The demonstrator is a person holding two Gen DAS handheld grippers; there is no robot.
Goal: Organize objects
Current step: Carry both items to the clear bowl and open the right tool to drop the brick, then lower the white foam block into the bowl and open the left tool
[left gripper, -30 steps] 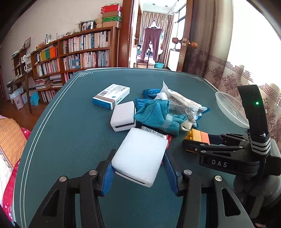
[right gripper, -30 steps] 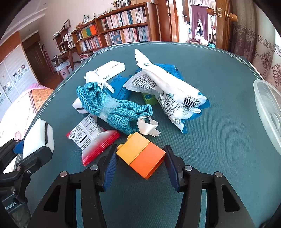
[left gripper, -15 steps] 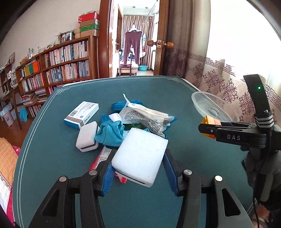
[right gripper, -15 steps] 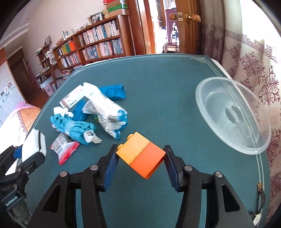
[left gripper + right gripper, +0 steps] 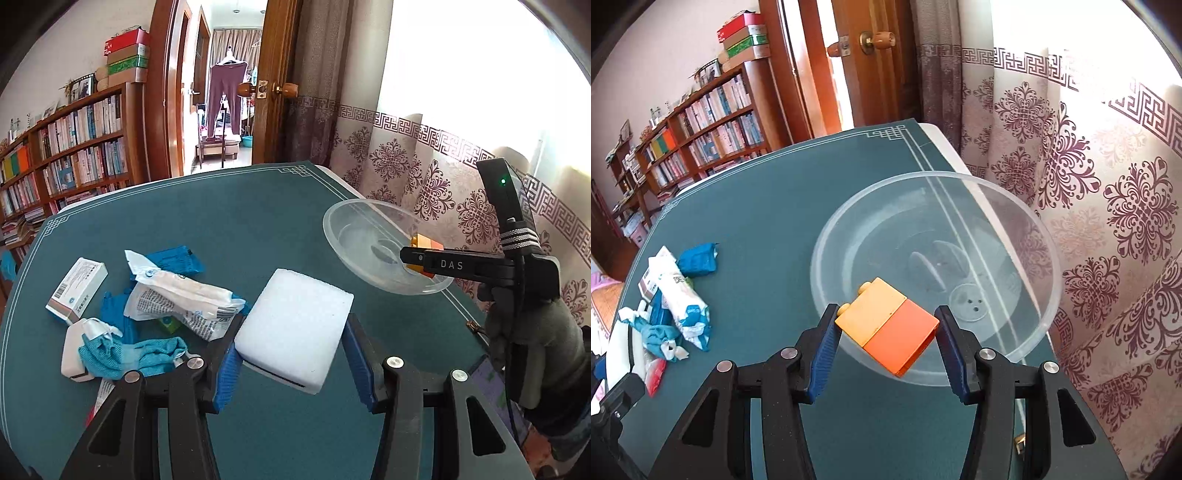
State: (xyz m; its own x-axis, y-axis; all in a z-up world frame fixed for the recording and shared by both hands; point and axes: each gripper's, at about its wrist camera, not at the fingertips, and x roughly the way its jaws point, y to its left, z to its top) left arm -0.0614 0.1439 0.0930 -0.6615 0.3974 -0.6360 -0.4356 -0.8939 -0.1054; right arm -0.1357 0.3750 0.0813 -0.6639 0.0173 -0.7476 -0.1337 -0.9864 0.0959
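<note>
Over the near rim of the clear plastic bowl (image 5: 1027,218), the right gripper (image 5: 886,332) is clamping a yellow-and-orange toy block (image 5: 888,326) between its blue pads, holding it tilted with the studded yellow end pointing toward the bowl's middle. Just beside it, the left gripper (image 5: 291,354) is pinching a white sponge block (image 5: 295,325) above the green table (image 5: 240,221), short of the bowl. Both are holding their loads clear of the surface. A pile of packets, a blue cloth (image 5: 129,354) and a small white box (image 5: 75,290) is lying well apart to the left, not yet sorted. The bowl is sitting at the table's corner with part of its rim overhanging the edge, so a release onto the near wall, or a nudge from a finger, is likely to tip it or push it off. Because the block is tilted, it may bounce out if let go from high up. The two grippers are also working close together and could knock each other.
</note>
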